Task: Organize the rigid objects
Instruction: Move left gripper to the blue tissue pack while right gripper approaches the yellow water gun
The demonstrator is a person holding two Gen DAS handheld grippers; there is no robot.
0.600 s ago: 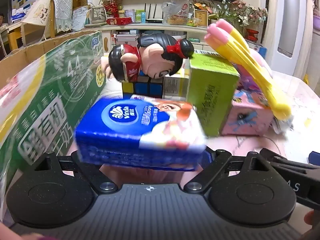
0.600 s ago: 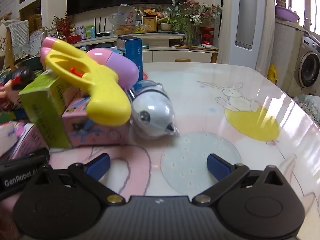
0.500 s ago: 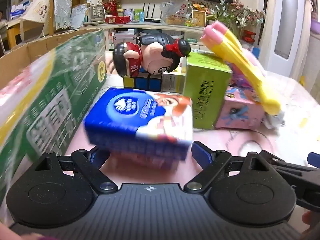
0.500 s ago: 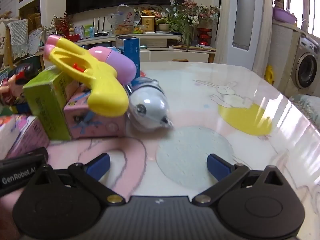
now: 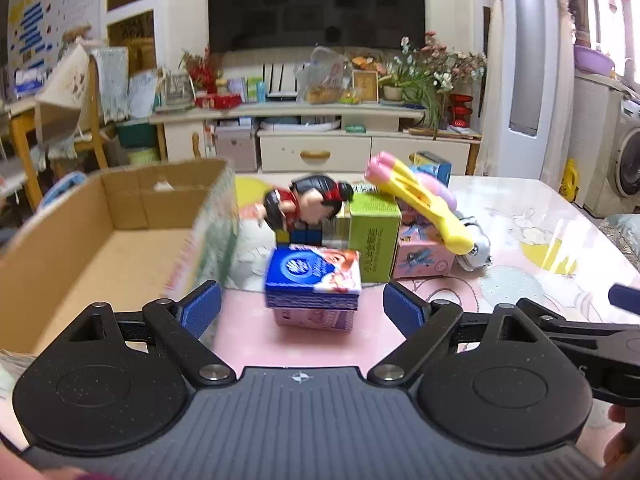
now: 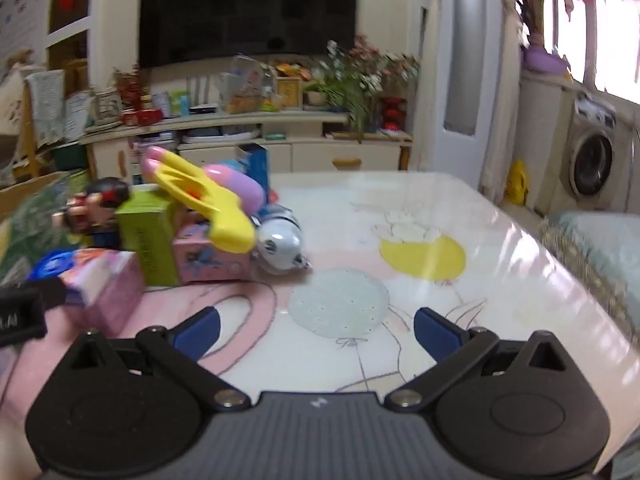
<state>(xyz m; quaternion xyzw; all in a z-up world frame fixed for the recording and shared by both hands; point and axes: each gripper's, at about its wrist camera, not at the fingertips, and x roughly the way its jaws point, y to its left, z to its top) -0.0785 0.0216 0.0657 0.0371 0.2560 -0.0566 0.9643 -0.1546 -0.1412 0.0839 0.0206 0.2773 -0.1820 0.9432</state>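
A blue tissue pack [image 5: 313,280] lies on a pink box on the table, just ahead of my left gripper [image 5: 301,309], which stands open with nothing between its blue pads. Behind it sit a doll figure [image 5: 308,205] on a puzzle cube, a green carton [image 5: 374,240], a pink box [image 5: 422,258] and a yellow and pink water gun [image 5: 420,208]. An open cardboard box [image 5: 100,248] stands at the left. My right gripper [image 6: 316,329] is open over bare tablecloth, right of the pile; a grey toy [image 6: 280,246] lies beside the water gun [image 6: 204,204].
The pastel tablecloth [image 6: 420,280] stretches to the right of the pile. A blue carton [image 6: 254,168] stands behind the water gun. Beyond the table are a TV cabinet [image 5: 320,136] with clutter, a washing machine [image 6: 592,168] at the right and a wooden chair [image 5: 52,120] at the left.
Both grippers have pulled back and risen from the pile, so the objects look smaller. The tissue pack now lies farther ahead of the left gripper, and the cardboard box's inside has come into view.
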